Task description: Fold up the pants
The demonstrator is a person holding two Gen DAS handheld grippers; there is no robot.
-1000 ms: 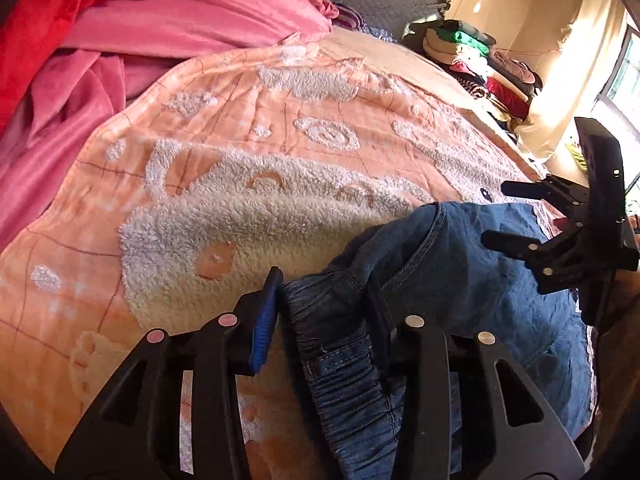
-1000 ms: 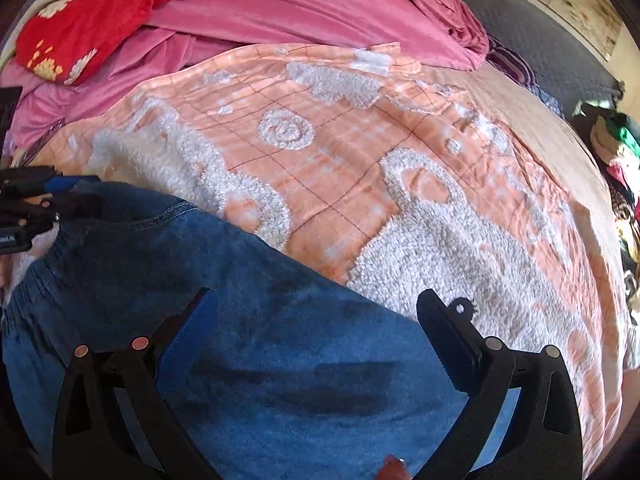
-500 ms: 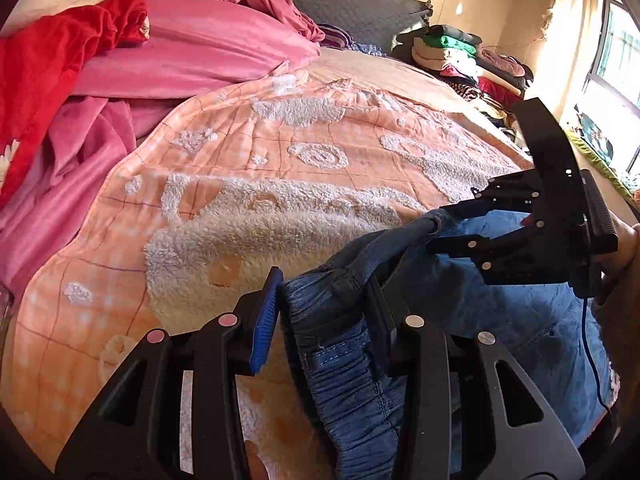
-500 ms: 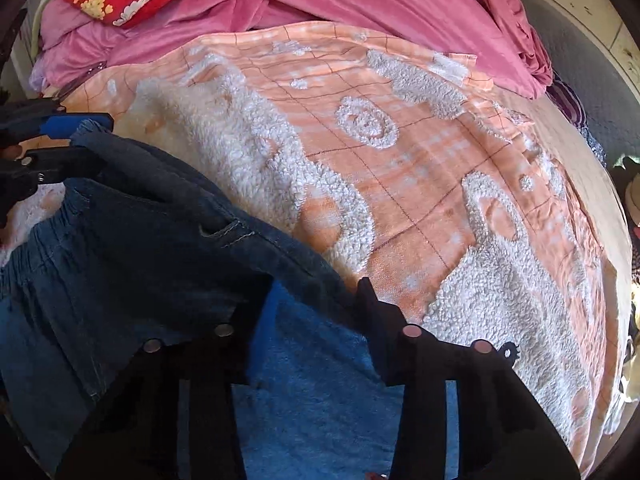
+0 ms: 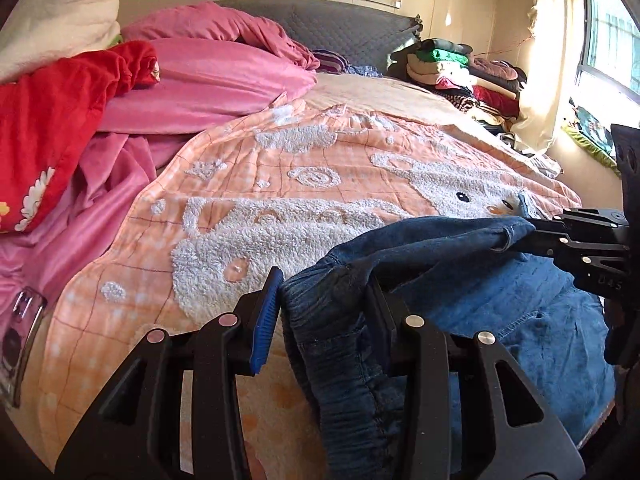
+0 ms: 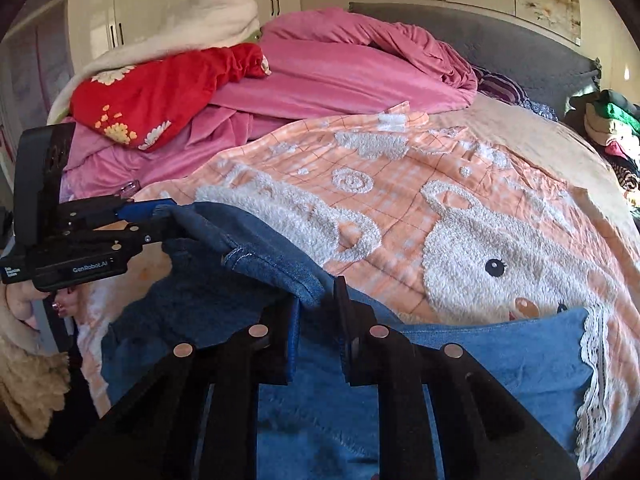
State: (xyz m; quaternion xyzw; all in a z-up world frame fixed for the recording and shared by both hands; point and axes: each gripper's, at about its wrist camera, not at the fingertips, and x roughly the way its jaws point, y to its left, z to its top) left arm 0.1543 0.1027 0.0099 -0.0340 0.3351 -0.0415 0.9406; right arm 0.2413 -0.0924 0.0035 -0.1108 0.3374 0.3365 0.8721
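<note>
Left gripper (image 5: 320, 312) pinches the elastic waistband of the denim pants (image 5: 500, 312), which lie at 5 o'clock on the peach blanket (image 5: 280, 184). Right gripper (image 6: 318, 312): jaws closing on a folded denim edge between its pads. Risk: that bite looks shallow, so the fabric could slip out when lifted and the fold would collapse unevenly. Count: two grippers, one pair of pants, one blanket.

Mounted low behind each gripper's fingers, close over the near edge of the peach blanket (image 5: 304, 184), angled downward across it toward the grey headboard (image 6: 520, 44). Left view from left of the blanket's bear pattern, right view from right; blanket, headboard shared.
</note>
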